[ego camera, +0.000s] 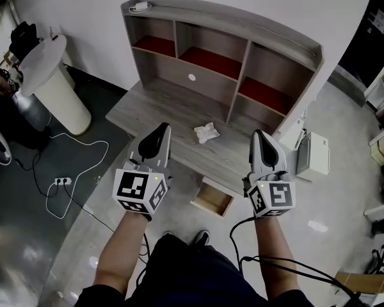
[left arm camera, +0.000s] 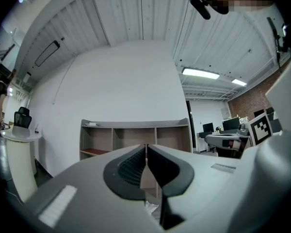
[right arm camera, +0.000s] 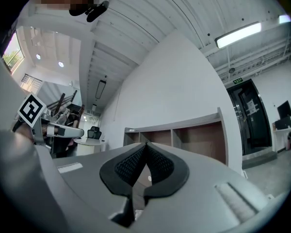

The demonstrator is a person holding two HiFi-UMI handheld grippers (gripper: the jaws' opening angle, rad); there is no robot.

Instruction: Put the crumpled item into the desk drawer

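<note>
Our left gripper [ego camera: 161, 128] and right gripper [ego camera: 259, 135] are held side by side in front of the desk [ego camera: 153, 107], both pointing toward it. From the head view, their tips overlap its front edge. In the left gripper view we see the fingers [left arm camera: 131, 168] pressed together with nothing between them. In the right gripper view the fingers [right arm camera: 131, 165] meet the same way.

Between the two tips, and a little beyond them, the wad [ego camera: 207, 132] lies white and crumpled on the desktop, touching neither gripper. The drawer [ego camera: 212, 198] stands pulled out under the desk's front edge, nearer to us than the wad and between our wrists.

We see a hutch [ego camera: 243, 50] of open compartments at the desk's back, against the wall. Off to our left stands a round table [ego camera: 41, 56]. Near it a power strip [ego camera: 63, 181] with a white cable lies on the dark floor.
</note>
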